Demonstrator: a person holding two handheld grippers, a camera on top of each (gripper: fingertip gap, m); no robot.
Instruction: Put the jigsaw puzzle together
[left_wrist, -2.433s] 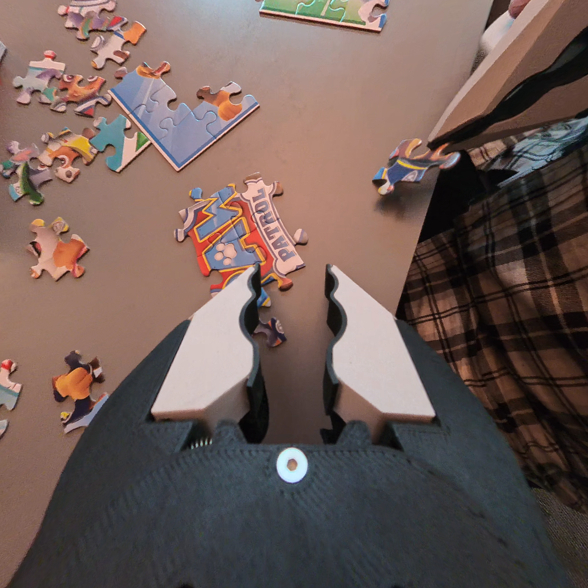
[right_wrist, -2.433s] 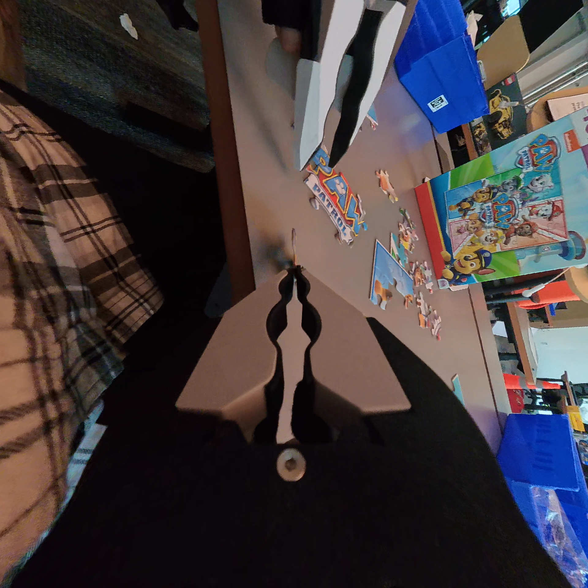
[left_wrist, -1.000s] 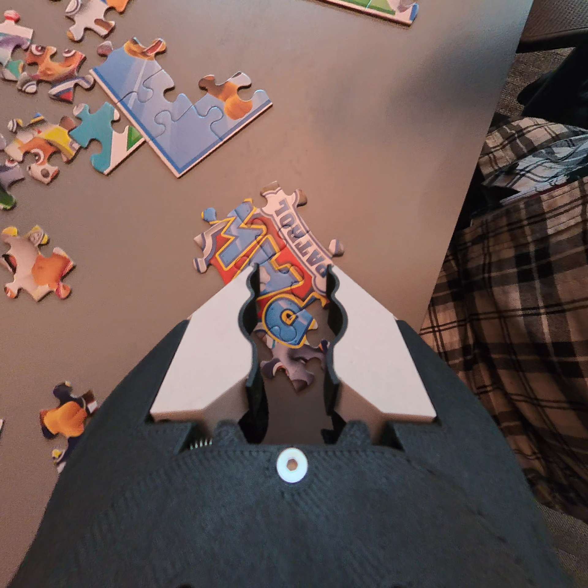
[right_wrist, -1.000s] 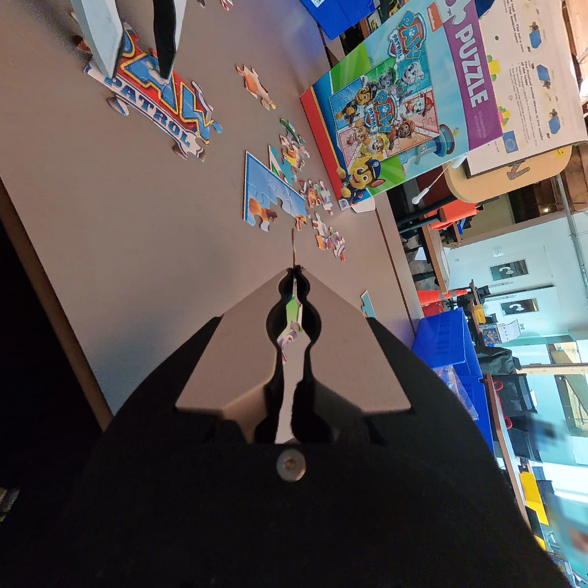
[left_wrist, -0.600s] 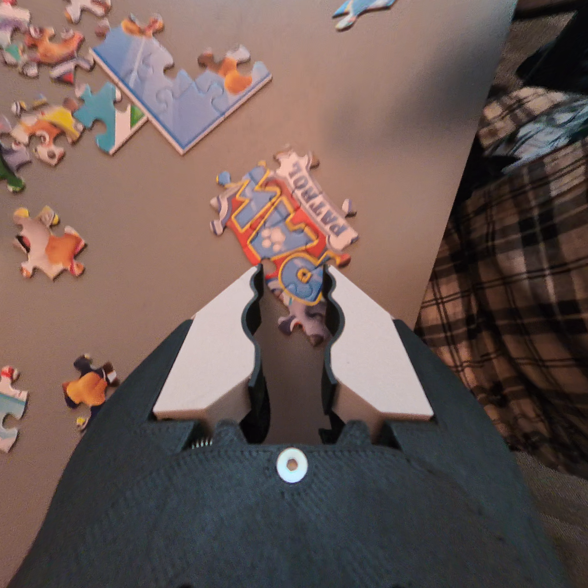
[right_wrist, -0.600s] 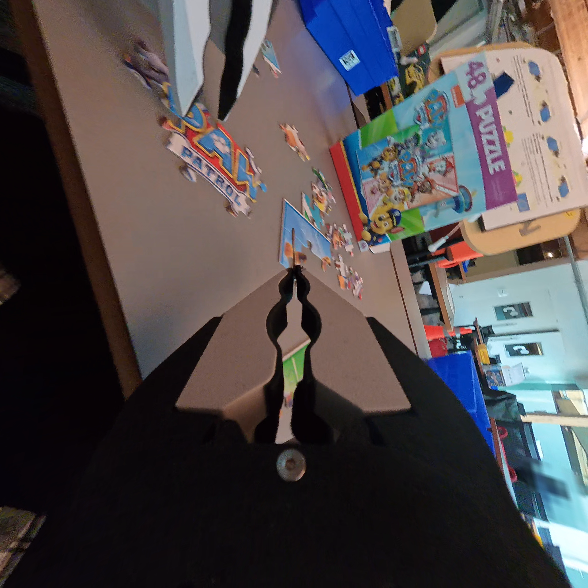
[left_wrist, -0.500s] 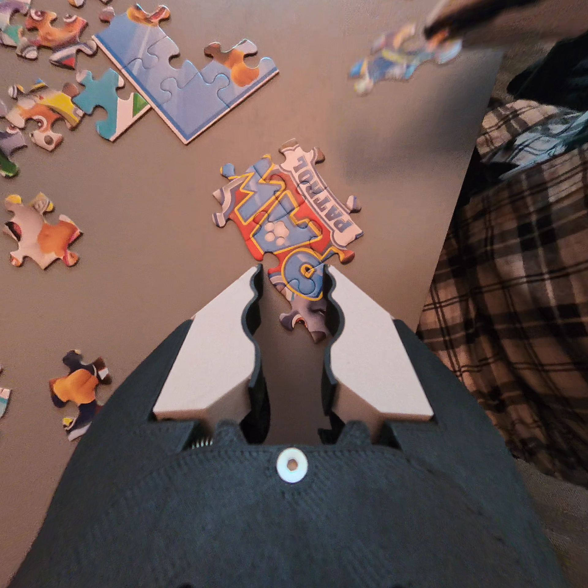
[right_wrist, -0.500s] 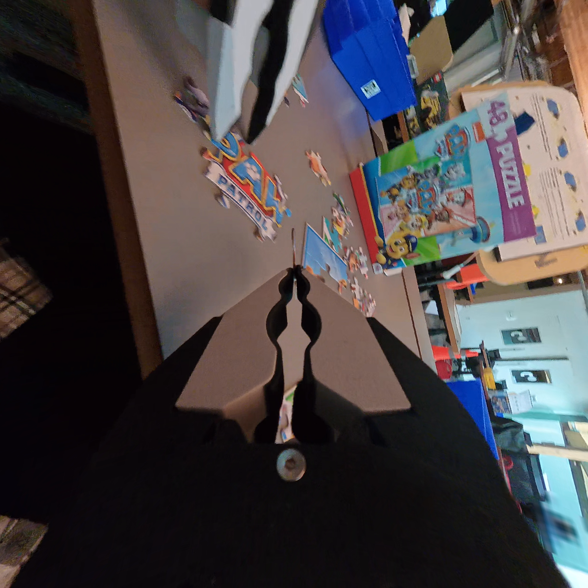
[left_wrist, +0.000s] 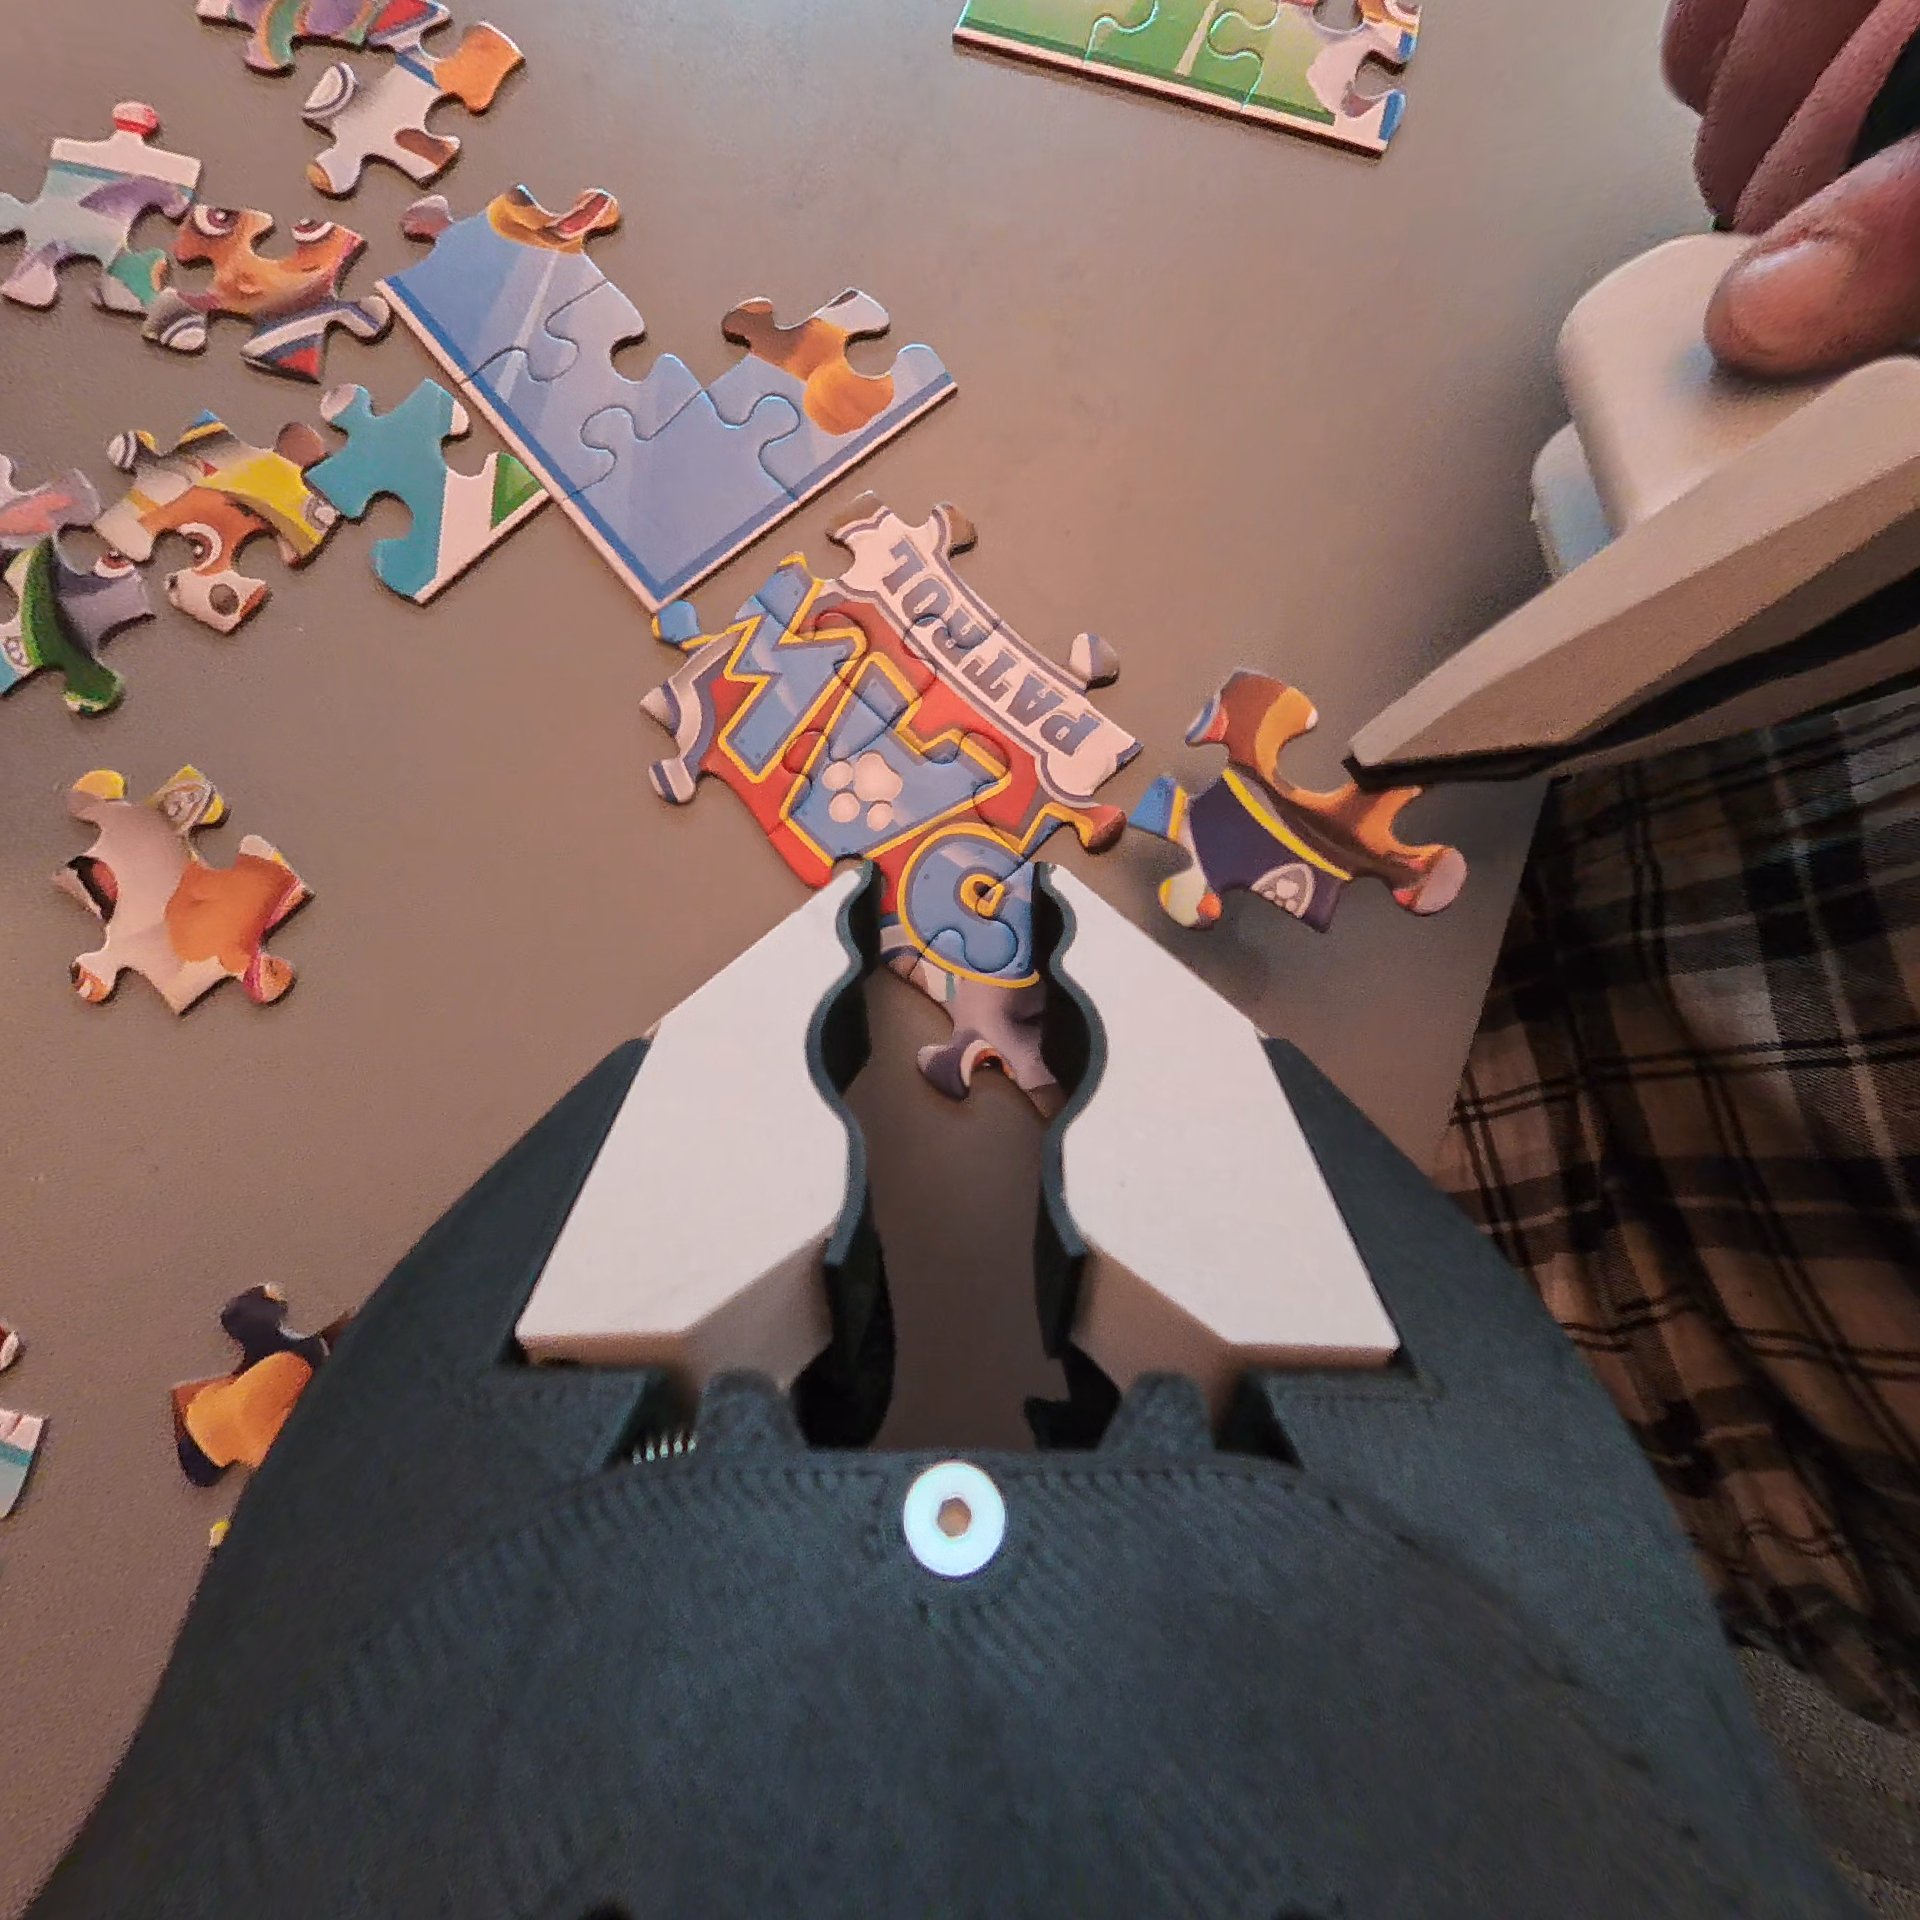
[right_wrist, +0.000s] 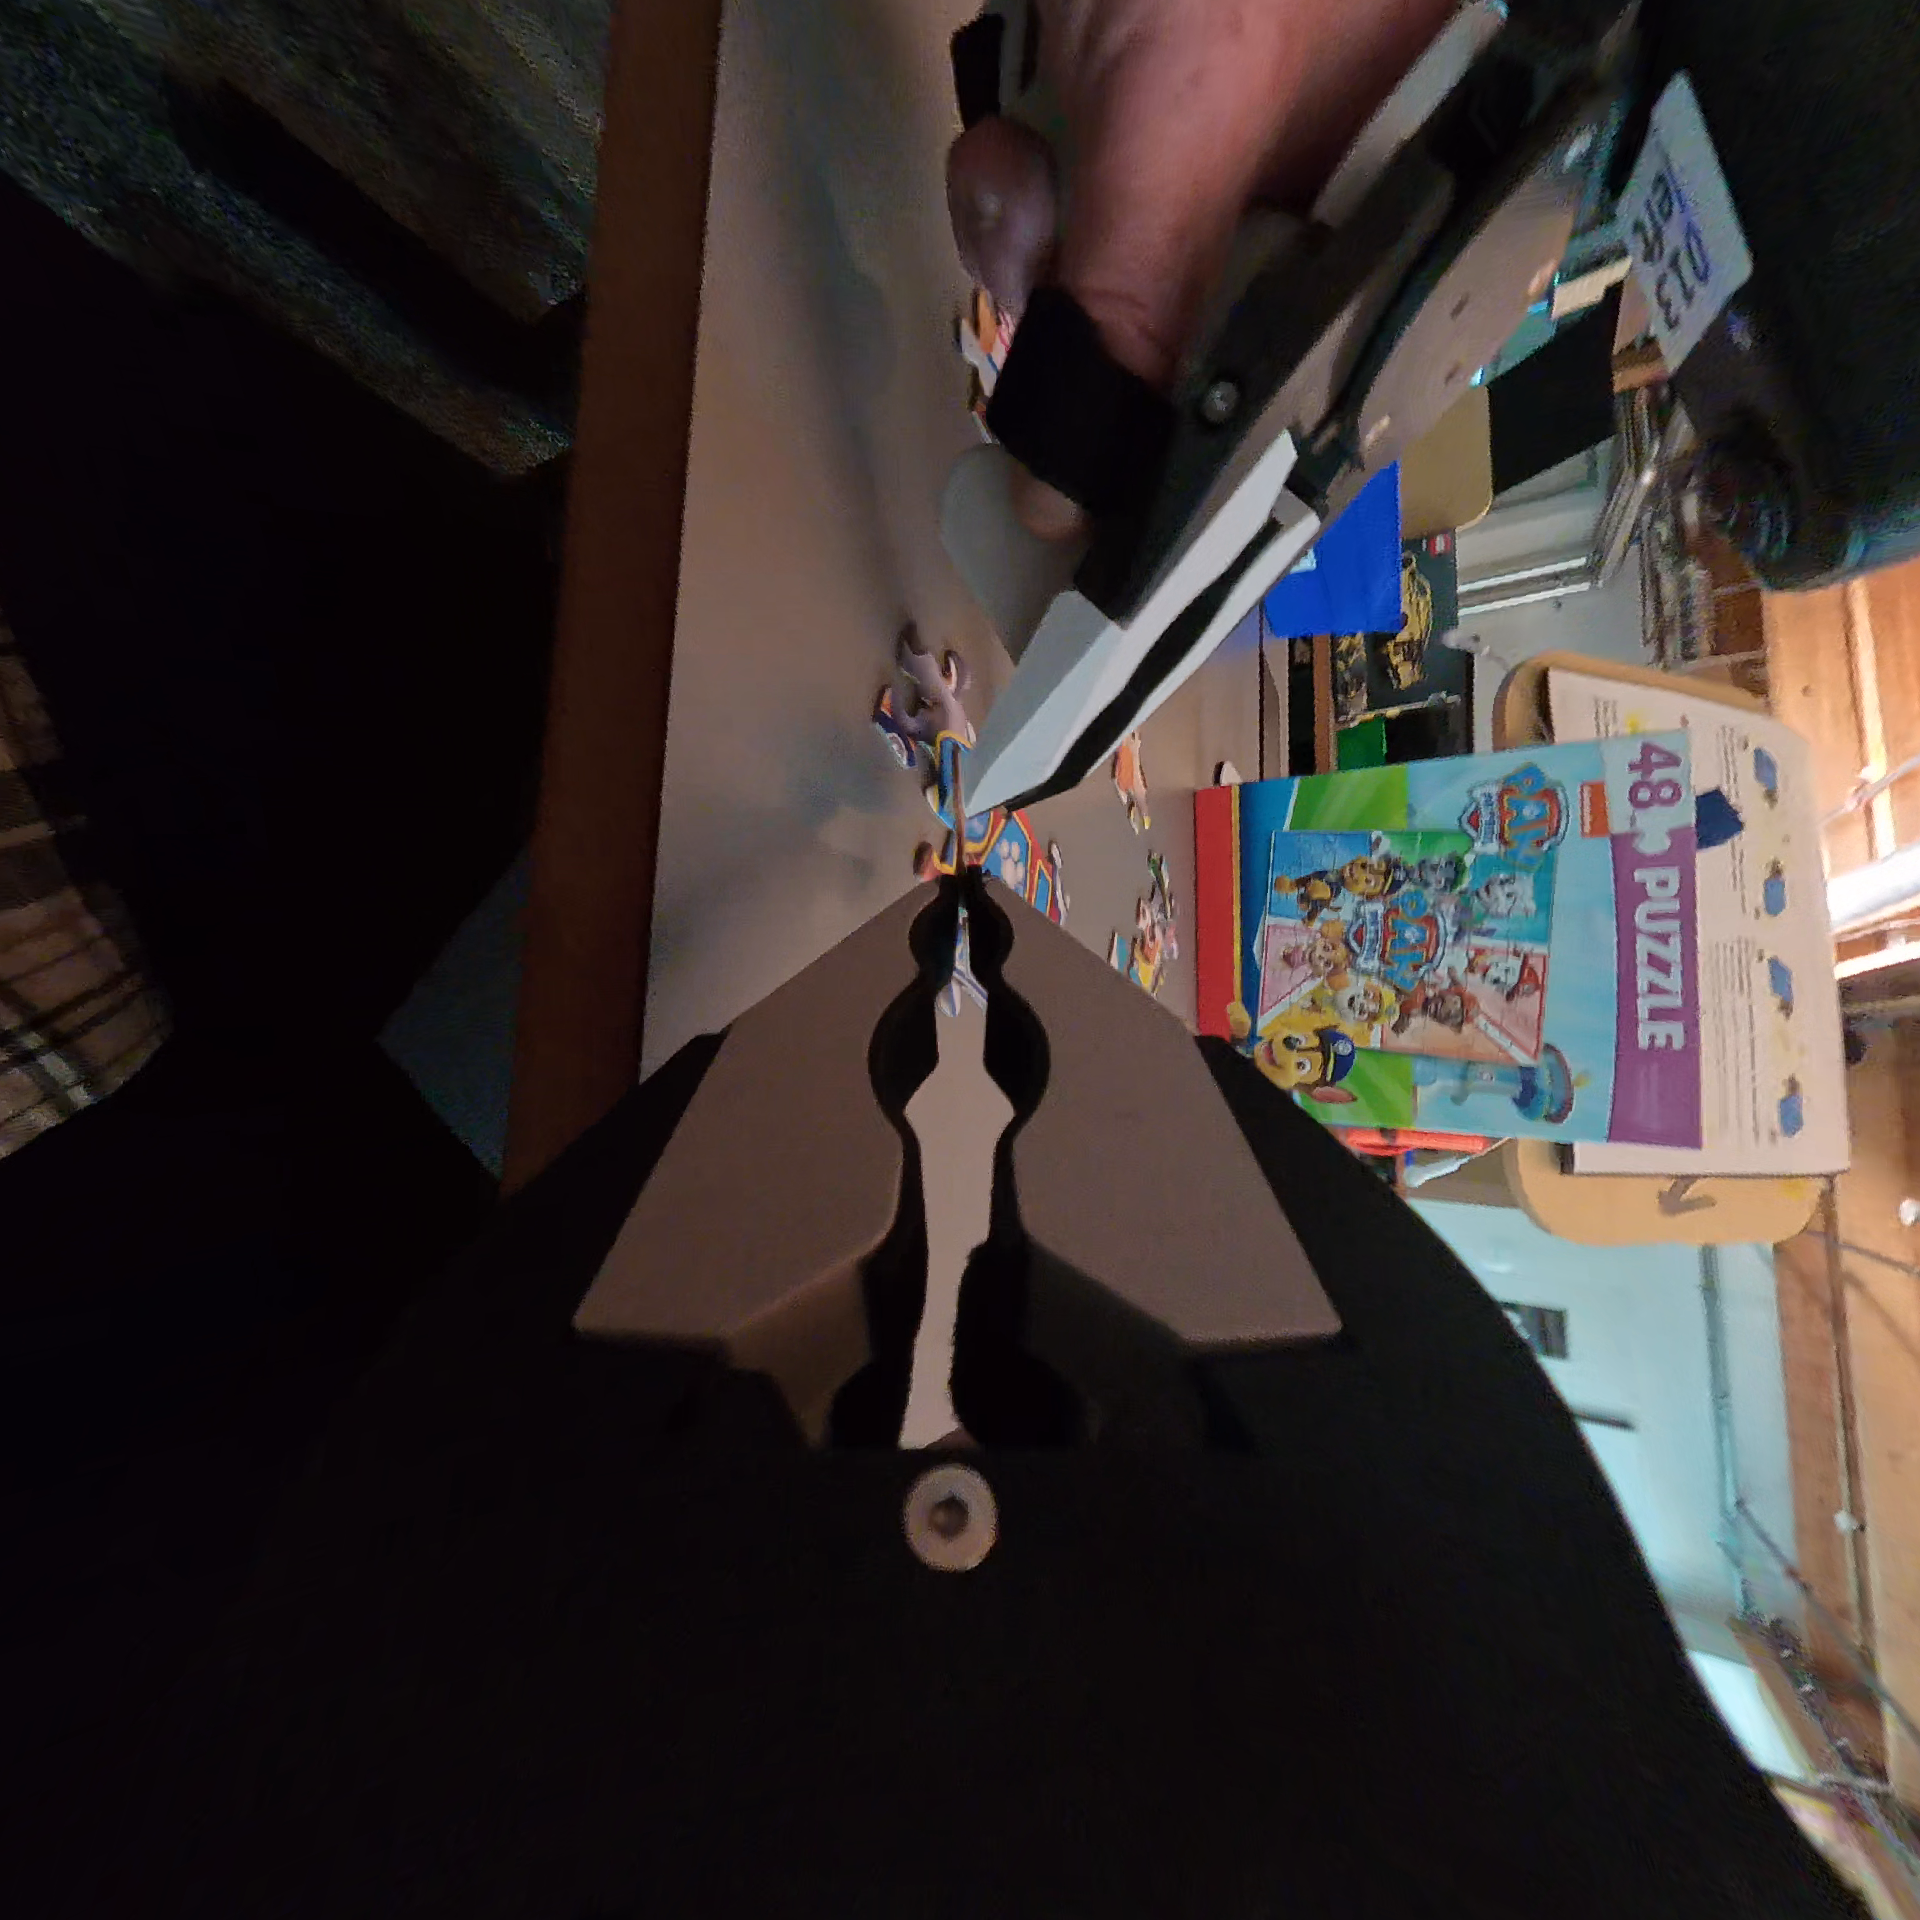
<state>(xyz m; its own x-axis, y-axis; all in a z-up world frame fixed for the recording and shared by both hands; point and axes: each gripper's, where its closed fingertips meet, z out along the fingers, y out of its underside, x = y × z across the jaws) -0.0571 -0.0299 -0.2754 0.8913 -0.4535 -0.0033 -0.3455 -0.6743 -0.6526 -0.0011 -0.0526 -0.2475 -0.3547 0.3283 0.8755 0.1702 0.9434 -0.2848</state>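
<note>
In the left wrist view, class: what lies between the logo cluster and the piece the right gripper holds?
Only a narrow strip of bare table separates the logo cluster from the held piece; their nearest tabs almost touch.

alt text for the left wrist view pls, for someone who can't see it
The open left gripper hangs over a joined red-and-blue logo cluster on a grey-brown table, while the right gripper holds an orange-and-navy puzzle piece right beside the cluster. Loose pieces and a blue corner section lie to the left.

Printed lettering shows on the joined logo section (left_wrist: 883, 769) of the jigsaw on the desk (left_wrist: 1195, 343). More lettering and a number show on the puzzle box (right_wrist: 1455, 935). A small white tag (right_wrist: 1678, 239) above also carries characters.
</note>
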